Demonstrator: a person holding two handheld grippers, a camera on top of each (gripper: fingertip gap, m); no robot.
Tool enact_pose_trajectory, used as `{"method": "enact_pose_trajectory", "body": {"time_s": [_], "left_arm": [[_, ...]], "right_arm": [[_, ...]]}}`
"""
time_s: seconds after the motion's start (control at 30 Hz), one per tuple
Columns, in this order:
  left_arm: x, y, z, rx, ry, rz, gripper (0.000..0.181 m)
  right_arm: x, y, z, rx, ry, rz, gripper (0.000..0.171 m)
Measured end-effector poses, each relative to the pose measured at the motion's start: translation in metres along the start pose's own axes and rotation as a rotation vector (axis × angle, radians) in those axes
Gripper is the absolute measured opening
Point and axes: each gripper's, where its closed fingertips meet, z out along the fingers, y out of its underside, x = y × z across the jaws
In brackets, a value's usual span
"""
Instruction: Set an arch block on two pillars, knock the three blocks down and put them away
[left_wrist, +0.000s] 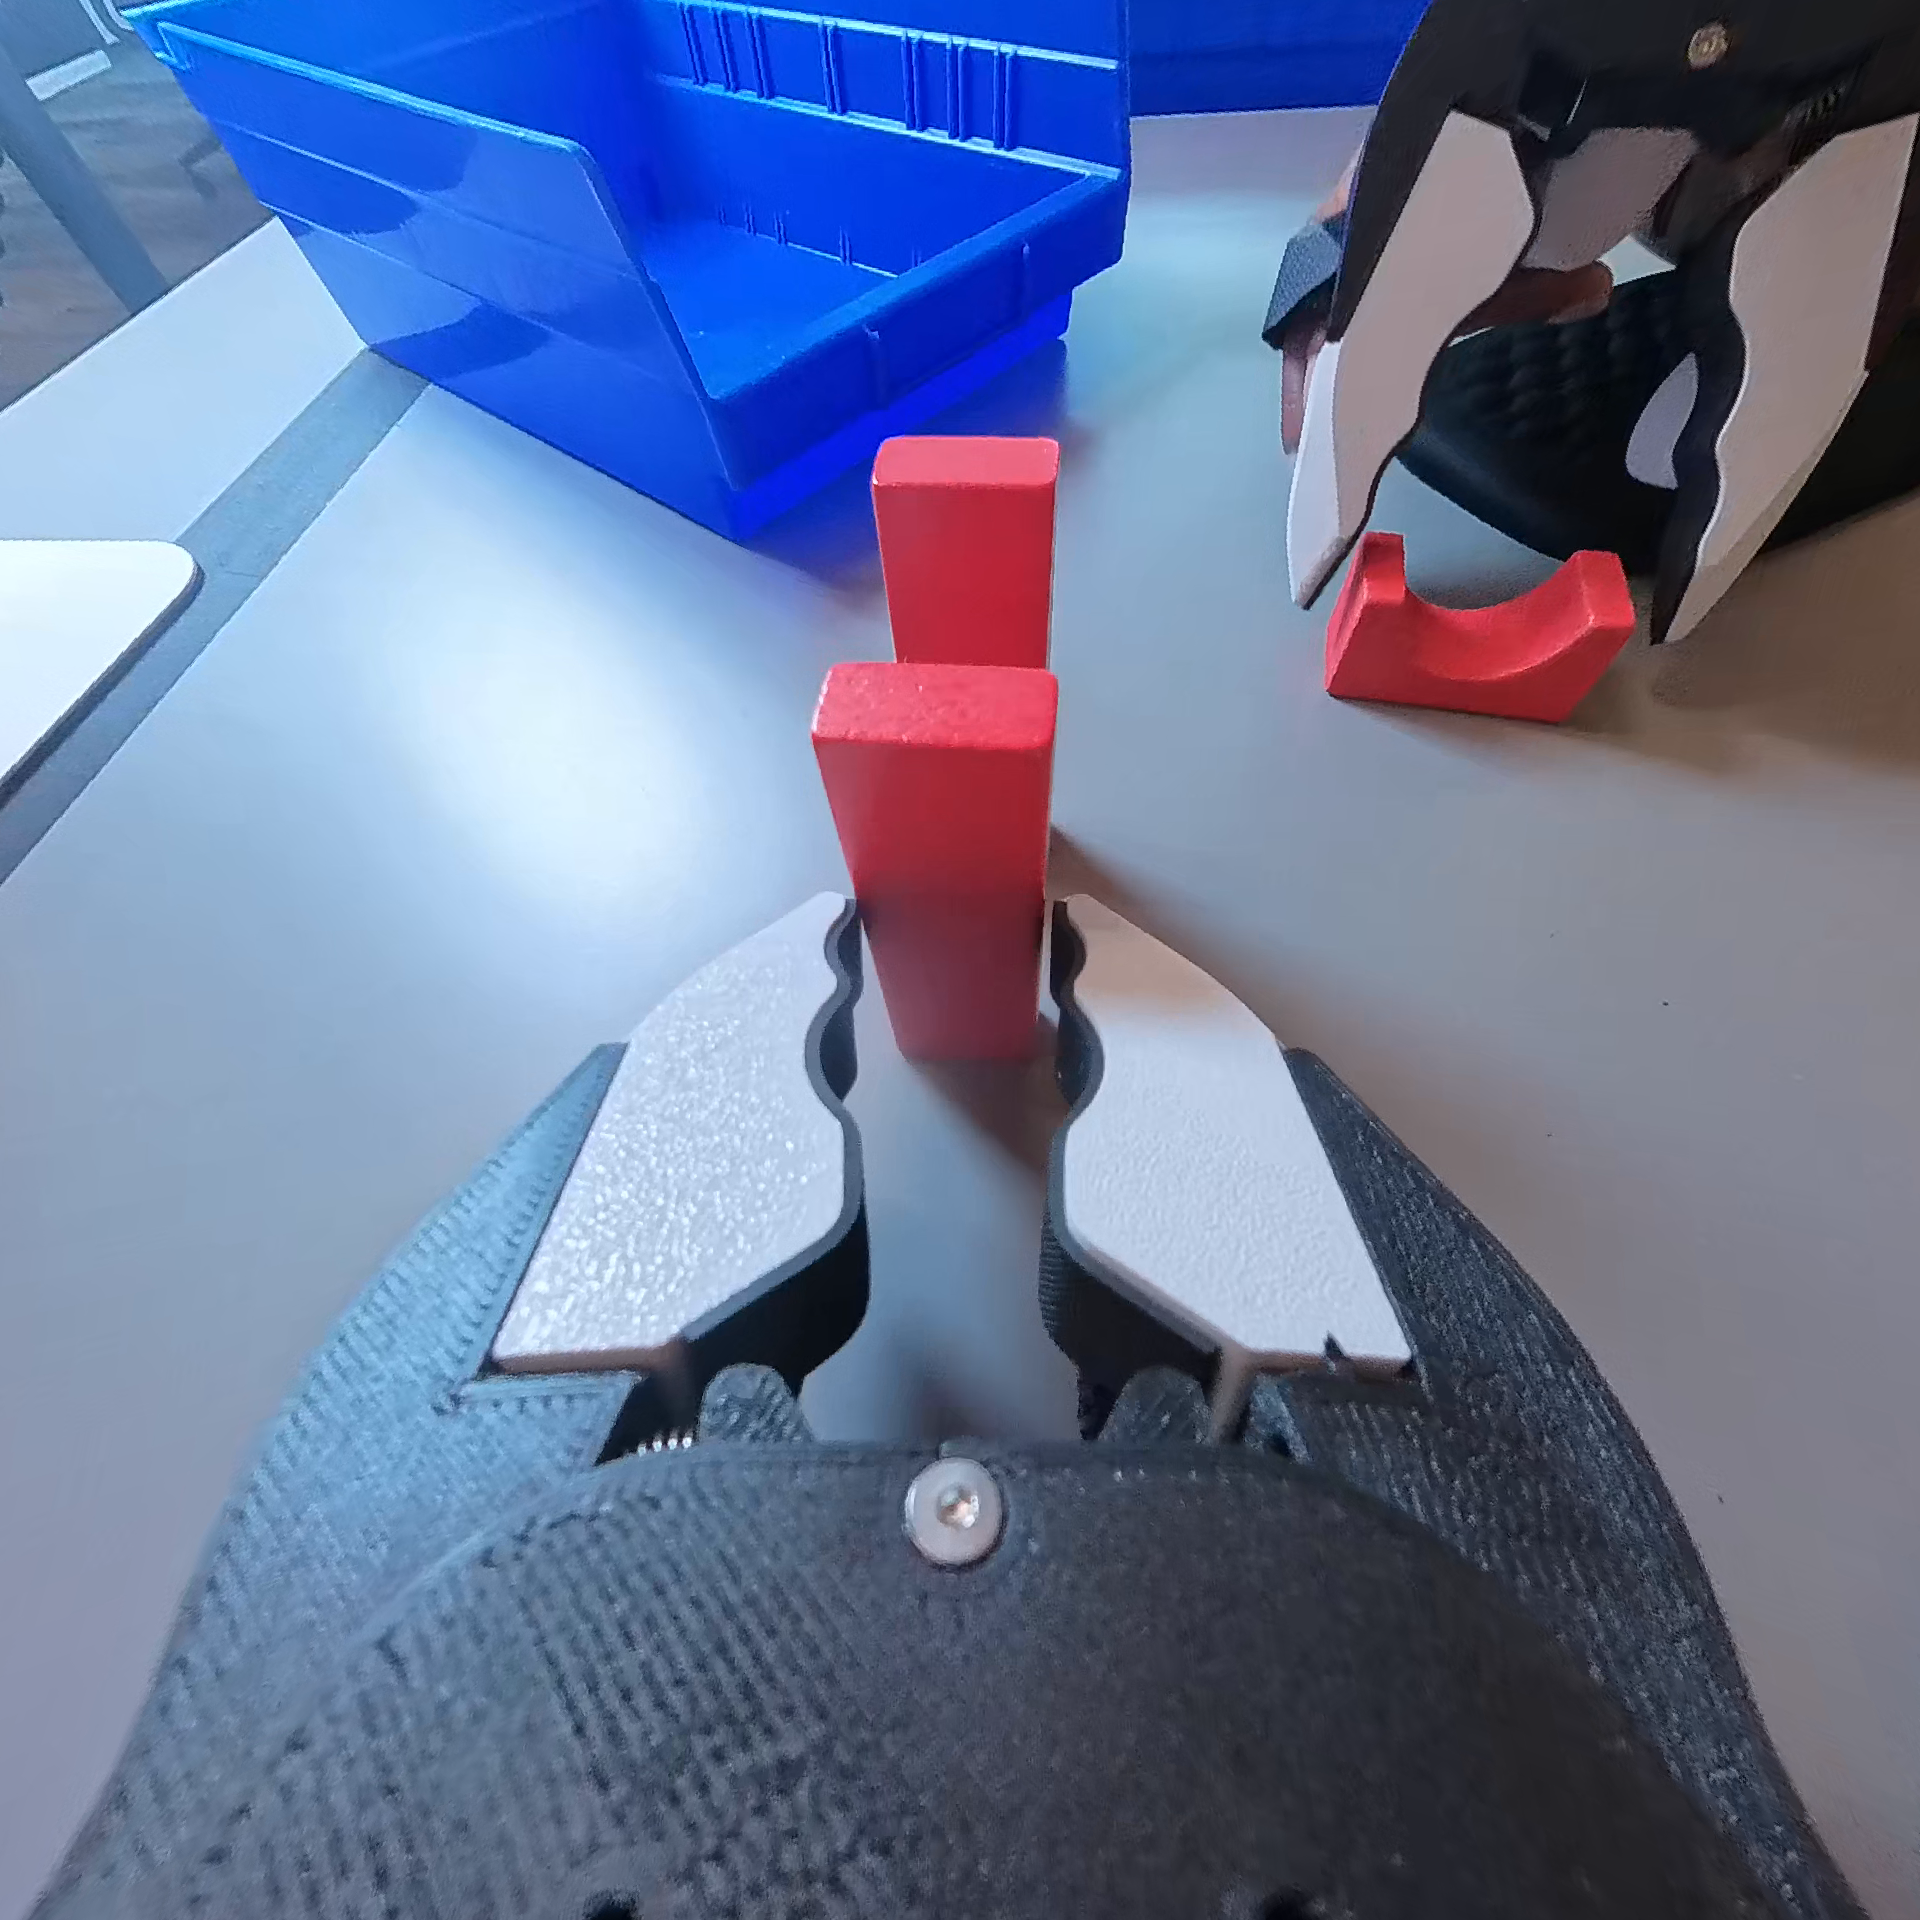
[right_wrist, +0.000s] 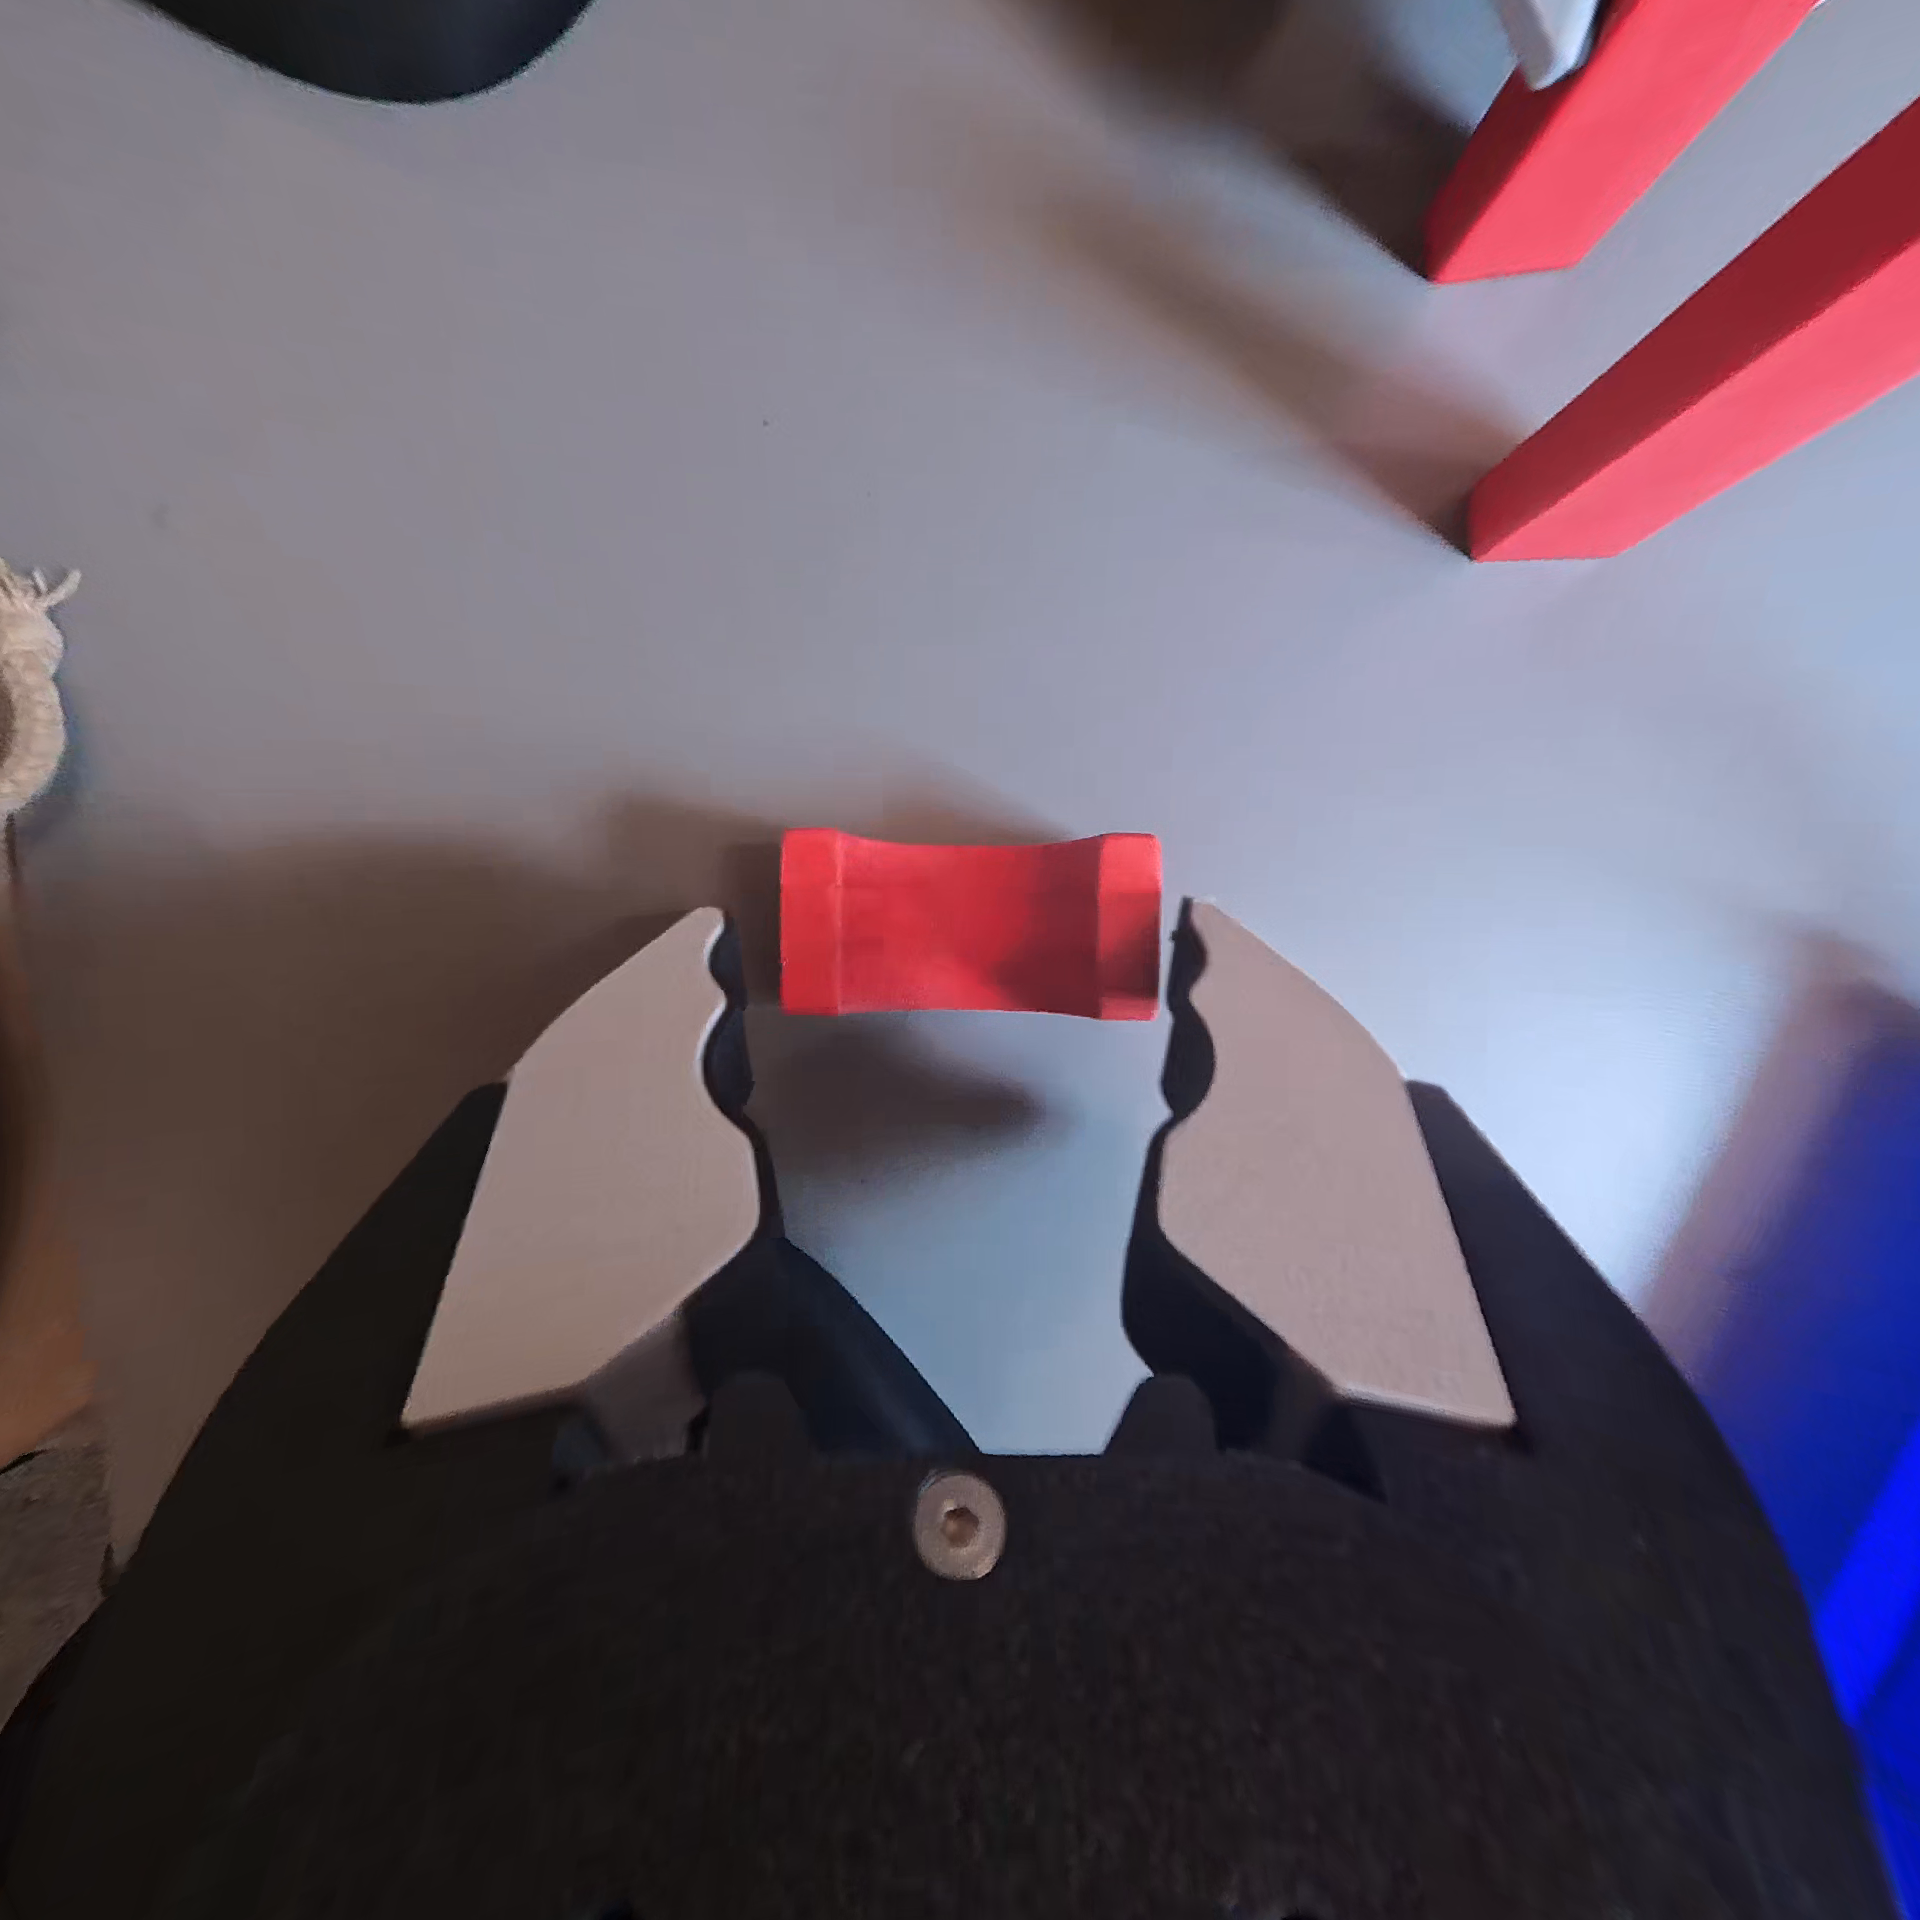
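Left gripper (left_wrist: 951, 925): jaws partly open, bracketing the lower part of the near pillar (left_wrist: 940, 852). The left fingertip looks to be touching the block and the right one sits just beside it; whether it is clamped cannot be settled from this view. The pillar stands upright on the grey desk (left_wrist: 416, 831). The far pillar (left_wrist: 966, 551) is also upright, directly behind it and apart from it, near the front lip of the blue bin (left_wrist: 644, 208), which sits toward the far edge of the desk.

Right gripper (right_wrist: 961, 920): jaws spread wide, holding nothing, pointing down at the arch block (right_wrist: 966, 923). The arch block lies on the desk with its curved hollow facing up, to the right of the pillars and well apart from them. Fingertips flank its two ends without touching.

Step in hand, by my reading: pick up the arch block.

Notes for doing it well:
- Lower until the tips straddle both end faces, then close squarely; the ends are flat and should hold.
- The arch block must be turned over before it is set down, hollow facing down.
- Check that the pillar spacing matches the arch feet.
- The left gripper should steady the near pillar, not shove it.
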Motion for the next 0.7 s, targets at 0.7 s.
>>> {"method": "enact_pose_trajectory", "body": {"time_s": [0.7], "left_arm": [[0.000, -0.011, -0.011, 0.060, -0.033, -0.009, 0.054]], "right_arm": [[0.002, -0.006, -0.002, 0.084, -0.032, 0.010, 0.071]]}}
